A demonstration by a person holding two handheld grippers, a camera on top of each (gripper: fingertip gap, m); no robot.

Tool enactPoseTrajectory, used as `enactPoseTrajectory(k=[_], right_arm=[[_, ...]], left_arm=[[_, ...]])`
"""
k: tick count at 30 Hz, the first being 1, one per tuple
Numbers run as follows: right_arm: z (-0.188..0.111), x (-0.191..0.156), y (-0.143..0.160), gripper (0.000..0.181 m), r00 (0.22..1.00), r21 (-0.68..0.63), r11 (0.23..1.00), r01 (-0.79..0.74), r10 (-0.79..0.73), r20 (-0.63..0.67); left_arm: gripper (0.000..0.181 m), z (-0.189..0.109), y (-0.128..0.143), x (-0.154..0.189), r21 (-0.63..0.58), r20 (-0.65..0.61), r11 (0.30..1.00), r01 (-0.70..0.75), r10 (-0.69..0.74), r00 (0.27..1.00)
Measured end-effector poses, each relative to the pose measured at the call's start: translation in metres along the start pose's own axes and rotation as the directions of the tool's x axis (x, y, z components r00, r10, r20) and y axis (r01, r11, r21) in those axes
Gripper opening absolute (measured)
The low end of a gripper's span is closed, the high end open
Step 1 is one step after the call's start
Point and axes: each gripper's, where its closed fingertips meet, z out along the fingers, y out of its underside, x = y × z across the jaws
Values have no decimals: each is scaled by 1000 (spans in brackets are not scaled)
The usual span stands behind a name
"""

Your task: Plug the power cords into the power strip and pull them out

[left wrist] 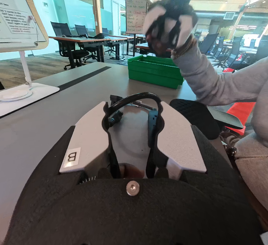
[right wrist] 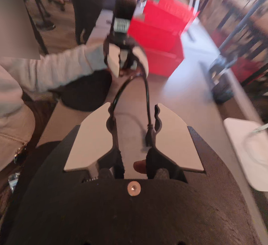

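A short black power cord (left wrist: 137, 94) arches up off the grey table (left wrist: 50, 122) between the fingers of my left gripper (left wrist: 133, 103). Its plug (left wrist: 116, 116) lies by the left finger and a second black end (left wrist: 151, 122) sits against the right finger. The left jaws stand wide apart. My right gripper (left wrist: 162, 34) is raised high above the table, blurred, open and empty. The right wrist view looks down through the right gripper (right wrist: 133, 105) at the cord (right wrist: 146, 92), its plug (right wrist: 149, 136) and the left gripper (right wrist: 127, 63). No power strip is in view.
A green bin (left wrist: 152, 72) stands at the table's far side, and red bins (right wrist: 159, 34) stand beyond the table edge. A white sign stand base (left wrist: 29, 92) sits at the left. A black chair back (left wrist: 195, 116) and a person's grey sleeve (left wrist: 210, 81) are at the right. About 12 cm separates my left fingertips from my right.
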Motion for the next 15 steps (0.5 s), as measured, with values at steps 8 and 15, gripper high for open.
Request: enactPoseTrajectory(k=[8,15], right_arm=[[77,-38,74,53,933,-46,995,-92,102,346],[103,-70,93,26,908,-104,994,-46,85,411]], left_arm=[[64,2,8,5,-49,-15,997,-51,51,999],[62,0,-9,1,20,58,988,-151,150,987]])
